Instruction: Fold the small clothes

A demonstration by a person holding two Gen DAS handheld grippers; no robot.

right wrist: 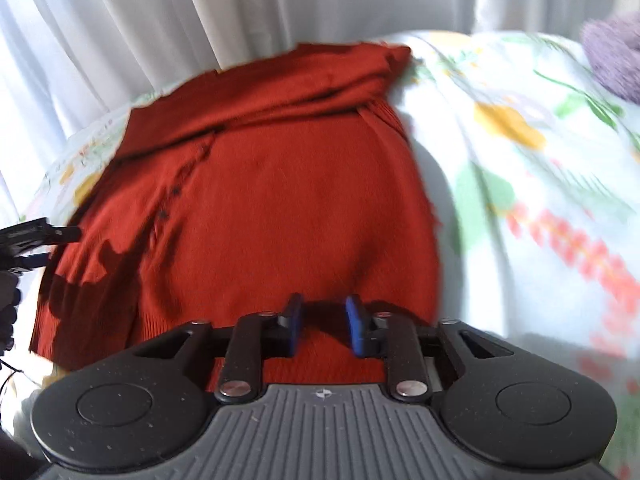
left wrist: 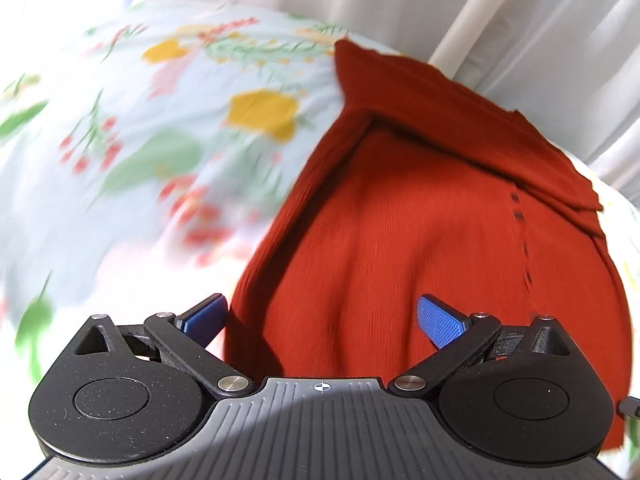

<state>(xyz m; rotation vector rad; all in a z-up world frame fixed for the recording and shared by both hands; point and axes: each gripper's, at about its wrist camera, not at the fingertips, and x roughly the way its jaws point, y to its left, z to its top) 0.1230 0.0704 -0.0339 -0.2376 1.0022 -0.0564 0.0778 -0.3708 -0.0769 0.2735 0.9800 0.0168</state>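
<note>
Red sweater (left wrist: 400,220) lies beneath both grippers: left (left wrist: 320,320) jaws spread wide, right (right wrist: 322,326) jaws narrowly parted, empty.

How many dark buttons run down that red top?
3 show clearly on the red top, in a line left of its middle: one at, one at, one at. Motion blur or the folded-over upper part may hide more.

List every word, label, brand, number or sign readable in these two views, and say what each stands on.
None can be read.
Left gripper body: a small round crosshair mark, no lettering.
Right gripper body: the same kind of mark, blurred.
Red knit garment and floral sheet: no text or tag visible.
</note>
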